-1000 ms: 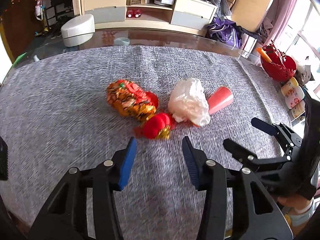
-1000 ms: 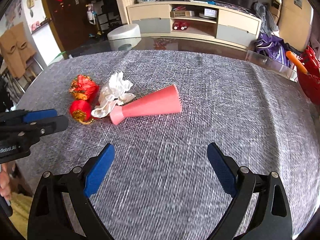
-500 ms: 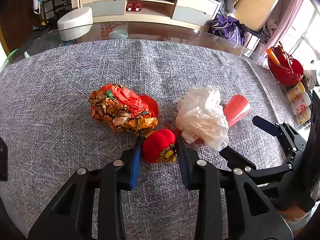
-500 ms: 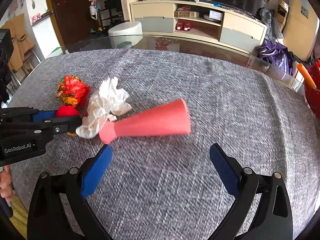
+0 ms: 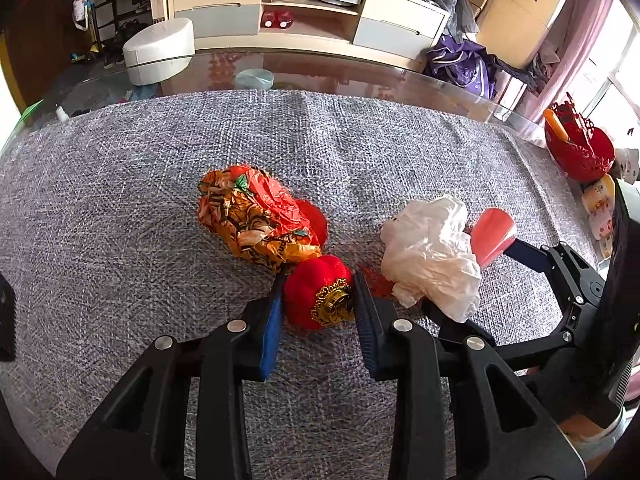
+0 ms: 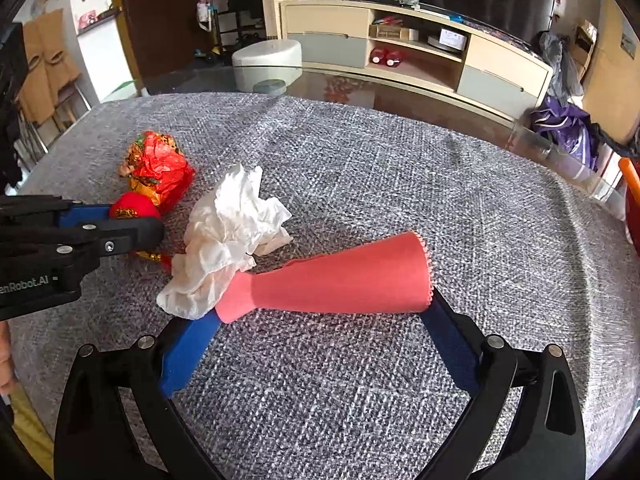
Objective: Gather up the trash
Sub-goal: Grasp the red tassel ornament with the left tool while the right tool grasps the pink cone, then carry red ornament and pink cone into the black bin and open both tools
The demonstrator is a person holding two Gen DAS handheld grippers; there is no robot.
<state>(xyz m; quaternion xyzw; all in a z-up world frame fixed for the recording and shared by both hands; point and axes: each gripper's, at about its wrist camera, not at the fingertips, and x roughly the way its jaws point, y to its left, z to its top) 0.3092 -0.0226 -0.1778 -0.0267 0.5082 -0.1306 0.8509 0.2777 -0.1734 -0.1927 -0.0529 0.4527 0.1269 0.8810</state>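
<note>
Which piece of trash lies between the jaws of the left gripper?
The small red lantern ornament with the gold cap; the crumpled tissue and the wrapper ball lie outside.

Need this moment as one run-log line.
left hand-held gripper: closed on red ball | right hand-held gripper: open around pink cone | tissue, wrapper: on table

Cream media cabinet [image 5: 304, 12], white round stool [image 5: 158, 56], bright window [image 5: 616, 92]
</note>
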